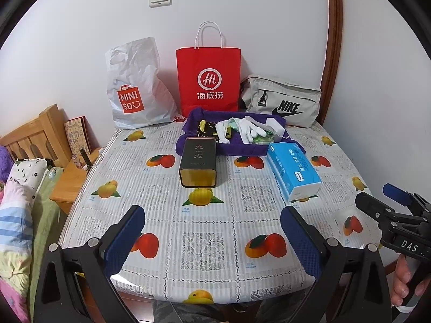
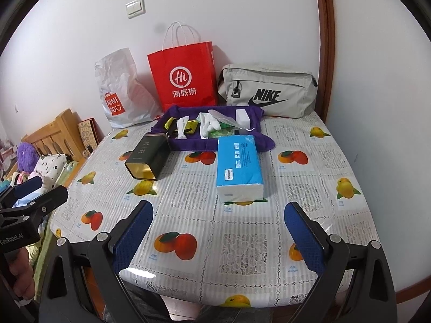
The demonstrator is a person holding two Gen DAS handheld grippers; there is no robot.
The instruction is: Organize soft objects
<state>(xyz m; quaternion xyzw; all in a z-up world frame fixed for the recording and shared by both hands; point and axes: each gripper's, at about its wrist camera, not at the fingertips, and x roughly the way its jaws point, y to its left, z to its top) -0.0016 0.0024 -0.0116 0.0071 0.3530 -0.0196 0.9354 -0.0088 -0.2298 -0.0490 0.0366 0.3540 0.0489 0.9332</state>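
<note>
Your left tongs (image 1: 211, 238) hang wide open over the near edge of the counter (image 1: 269, 196), blue pads spread apart and nothing between them. Your right tongs (image 2: 218, 238) are the same story: jaws spread wide, gripping nothing, low above the fruit-print cloth. Out in the middle, the dark tea tin (image 1: 198, 162) lies on its side, gold open end facing you, its far end just touching the purple cloth tray (image 1: 242, 149). Just right of it the blue tissue pack (image 1: 293, 171) lies flat, its far corner up against the tray's front edge. Inside that tray sit the soft things: white gloves (image 1: 252, 129) in the centre, yellow-and-black pieces (image 1: 206, 129) to the left, a green packet (image 2: 225, 130) under the gloves, a white block (image 2: 242, 115) at the back right. Along the wall stand the white Miniso bag (image 1: 134, 86), the red paper bag (image 1: 208, 79) and the grey Nike pouch (image 1: 282, 99), left to right. Your fingers (image 1: 404, 285) show at the lower right on the right tool's handle.
</note>
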